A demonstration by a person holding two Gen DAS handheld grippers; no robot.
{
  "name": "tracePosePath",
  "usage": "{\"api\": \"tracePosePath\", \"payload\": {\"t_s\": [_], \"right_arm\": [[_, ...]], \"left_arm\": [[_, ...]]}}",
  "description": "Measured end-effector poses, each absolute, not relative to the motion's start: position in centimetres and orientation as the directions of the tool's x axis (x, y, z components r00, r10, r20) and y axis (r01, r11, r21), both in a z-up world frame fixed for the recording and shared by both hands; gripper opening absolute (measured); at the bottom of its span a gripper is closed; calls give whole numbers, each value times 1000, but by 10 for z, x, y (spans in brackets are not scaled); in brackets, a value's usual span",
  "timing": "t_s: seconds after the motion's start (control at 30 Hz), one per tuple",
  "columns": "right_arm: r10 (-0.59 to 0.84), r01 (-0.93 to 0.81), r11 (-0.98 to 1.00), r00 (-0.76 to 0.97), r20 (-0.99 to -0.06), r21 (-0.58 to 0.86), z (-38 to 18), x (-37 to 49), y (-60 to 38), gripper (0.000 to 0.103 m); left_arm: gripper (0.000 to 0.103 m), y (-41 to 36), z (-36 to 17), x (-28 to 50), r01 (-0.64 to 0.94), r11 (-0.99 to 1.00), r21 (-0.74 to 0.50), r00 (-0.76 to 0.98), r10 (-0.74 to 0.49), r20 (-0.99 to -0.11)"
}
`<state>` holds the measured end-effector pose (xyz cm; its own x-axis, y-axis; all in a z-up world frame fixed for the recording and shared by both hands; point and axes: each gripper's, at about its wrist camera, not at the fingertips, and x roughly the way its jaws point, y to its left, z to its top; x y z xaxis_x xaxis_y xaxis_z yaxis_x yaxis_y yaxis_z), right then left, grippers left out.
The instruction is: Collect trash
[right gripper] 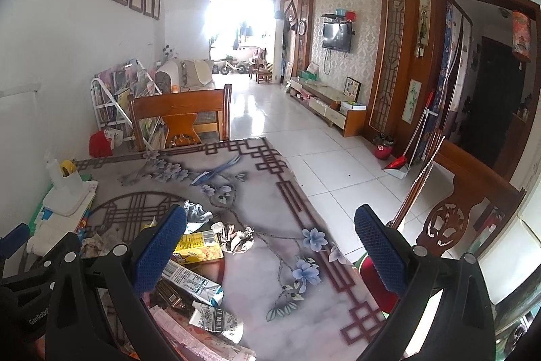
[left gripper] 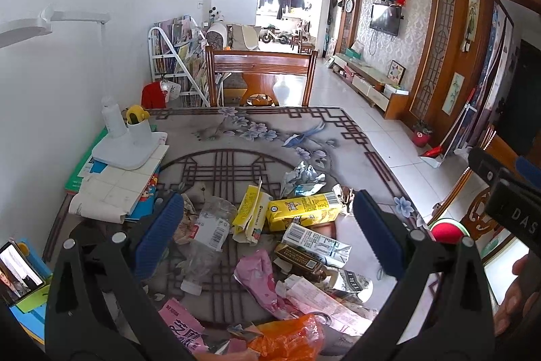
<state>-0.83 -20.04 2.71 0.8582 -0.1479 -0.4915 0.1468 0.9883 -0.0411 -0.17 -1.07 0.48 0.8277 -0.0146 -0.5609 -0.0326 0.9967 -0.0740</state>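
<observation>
Trash lies heaped on the patterned table [left gripper: 257, 131]: a yellow drink carton [left gripper: 304, 211], a torn yellow wrapper [left gripper: 249, 212], a crushed clear plastic bottle [left gripper: 209, 232], a white carton [left gripper: 316, 243], a pink wrapper [left gripper: 260, 276], crumpled foil [left gripper: 302, 180] and an orange bag [left gripper: 287, 340]. My left gripper [left gripper: 267, 232] hovers open above the heap, its blue pads wide apart. My right gripper [right gripper: 270, 249] is open too, over the table's right side, with the yellow carton [right gripper: 199, 244] and white carton [right gripper: 191, 283] by its left pad. Neither holds anything.
A white desk lamp [left gripper: 118, 144] stands on stacked books at the table's left edge. A phone [left gripper: 18, 269] leans at the near left. Wooden chairs stand at the far end [left gripper: 260, 76] and the right [right gripper: 466, 205]. A red bin [right gripper: 375, 286] sits below the table's right edge.
</observation>
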Motion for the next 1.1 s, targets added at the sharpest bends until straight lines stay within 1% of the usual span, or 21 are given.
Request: {"api": "tracePosePath", "payload": {"t_s": [0.47,0.93,1.1], "right_arm": [[-142,162,987,852,-504,-3,24,-10,-210,96],[-141,161,987,851,-507,-4,23,-11,-211,96],[-142,163,987,850,-506,-4,22,-13,-212,96]], "left_arm": [[98,-8,6,-1,-38,998,-41,830,9,-557],[98,-1,7,-1,-31,999,-37,832,5,-555],[98,-13,7,-5,-33,999,-39,832,6,-555]]}}
